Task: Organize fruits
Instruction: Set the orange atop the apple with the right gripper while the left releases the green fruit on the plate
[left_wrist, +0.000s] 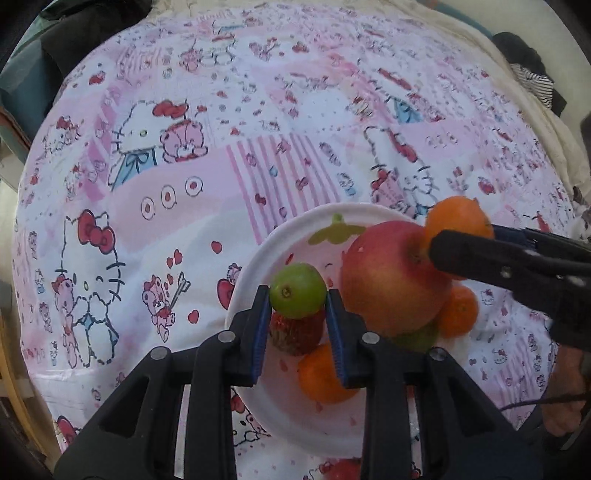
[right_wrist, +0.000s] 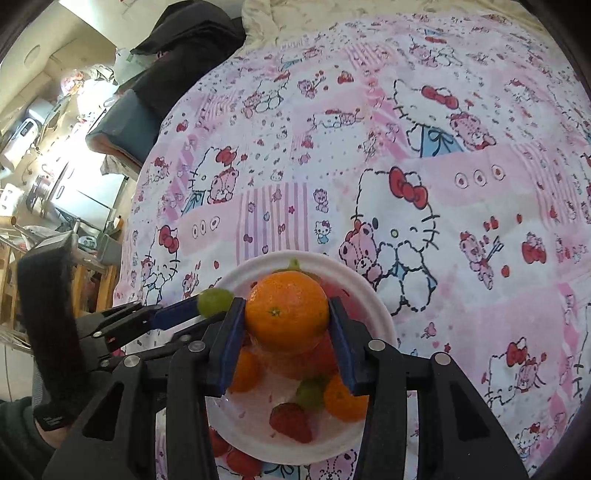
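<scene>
A white plate (left_wrist: 258, 254) sits on the patterned cloth and holds a big red apple (left_wrist: 391, 273), a strawberry (left_wrist: 297, 332), oranges (left_wrist: 321, 376) and a green fruit (left_wrist: 417, 338). My left gripper (left_wrist: 297, 295) is shut on a small green fruit (left_wrist: 297, 290) just above the plate. My right gripper (right_wrist: 286, 317) is shut on an orange (right_wrist: 286, 310) above the same plate (right_wrist: 369, 291); that orange also shows in the left wrist view (left_wrist: 458, 218). The left gripper with its green fruit (right_wrist: 214, 301) shows at the left of the right wrist view.
A pink and white cartoon-print cloth (left_wrist: 184, 206) covers the surface. More strawberries (right_wrist: 240, 461) lie on the cloth beside the plate's near rim. Dark clothing (right_wrist: 184, 48) and cluttered shelves (right_wrist: 48, 166) lie beyond the cloth's far left edge.
</scene>
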